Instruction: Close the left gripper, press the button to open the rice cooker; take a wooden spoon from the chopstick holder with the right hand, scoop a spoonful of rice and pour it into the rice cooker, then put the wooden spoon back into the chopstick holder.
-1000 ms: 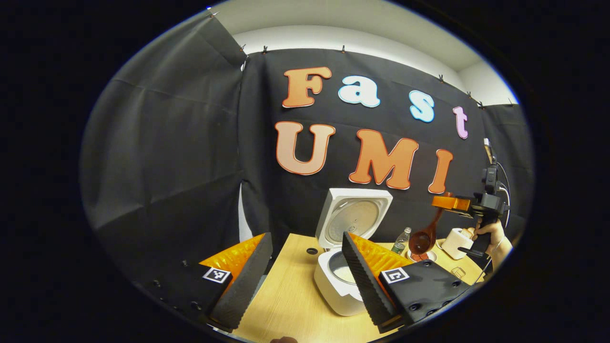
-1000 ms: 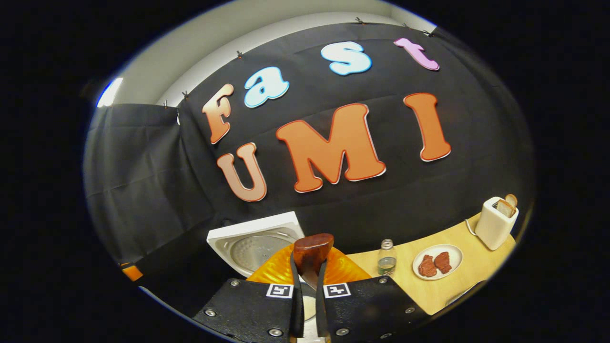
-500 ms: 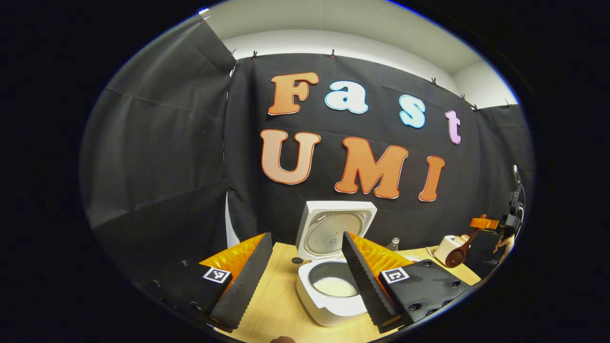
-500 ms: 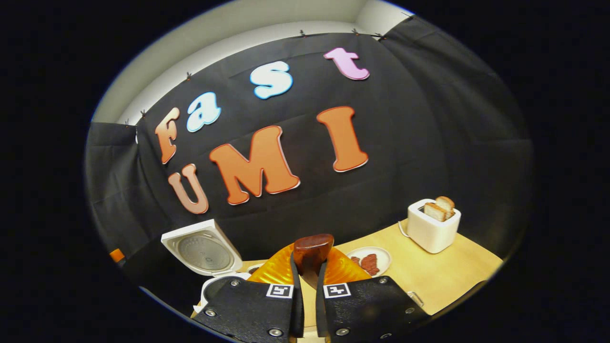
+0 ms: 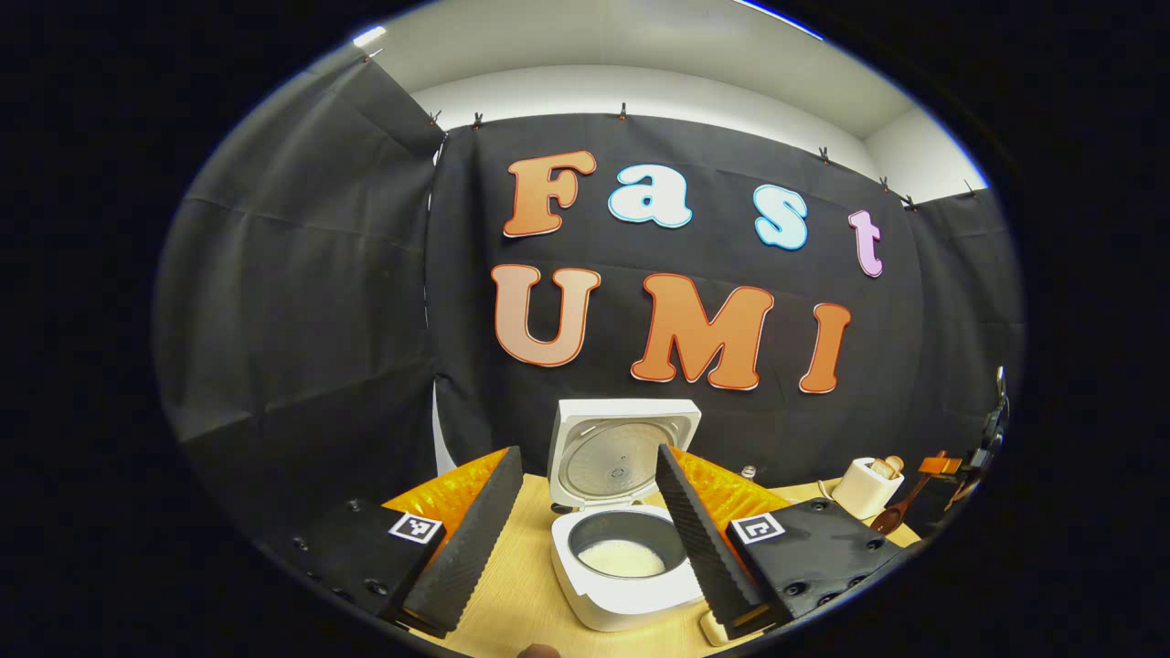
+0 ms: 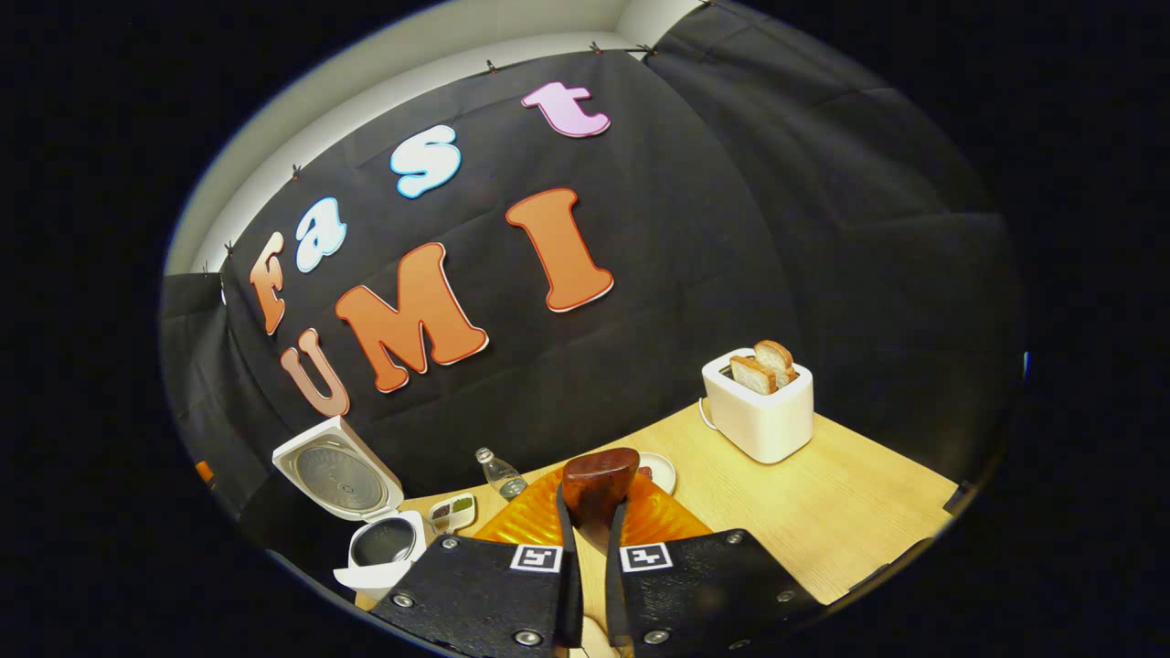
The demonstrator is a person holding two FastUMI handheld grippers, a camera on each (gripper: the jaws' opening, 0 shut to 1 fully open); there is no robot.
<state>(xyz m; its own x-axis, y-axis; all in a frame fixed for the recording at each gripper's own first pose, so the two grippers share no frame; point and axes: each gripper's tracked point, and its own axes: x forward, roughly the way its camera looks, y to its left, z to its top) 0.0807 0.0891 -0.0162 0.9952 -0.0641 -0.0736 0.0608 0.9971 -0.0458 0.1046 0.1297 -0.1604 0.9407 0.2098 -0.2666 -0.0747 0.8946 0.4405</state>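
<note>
Rice cooker (image 5: 626, 548) lid up, rice visible in pot; it sits centred between left tongs (image 5: 590, 530), whose fingers stand spread wide, holding nothing. Right tongs (image 6: 592, 567) pinched tight on wooden spoon (image 6: 599, 484). Over last second right tongs swung away from cooker toward toaster (image 6: 759, 407) side of tabletop (image 6: 859, 521); in left gripper view spoon (image 5: 900, 512) now hangs far right. Judgement: pouring done, return to chopstick holder remains; holder itself not identifiable.

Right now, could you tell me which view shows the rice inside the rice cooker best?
The left gripper view: the rice cooker sits close, lid up, white rice visible in the pot. The right gripper view shows it small and far off, contents indistinct.
</note>
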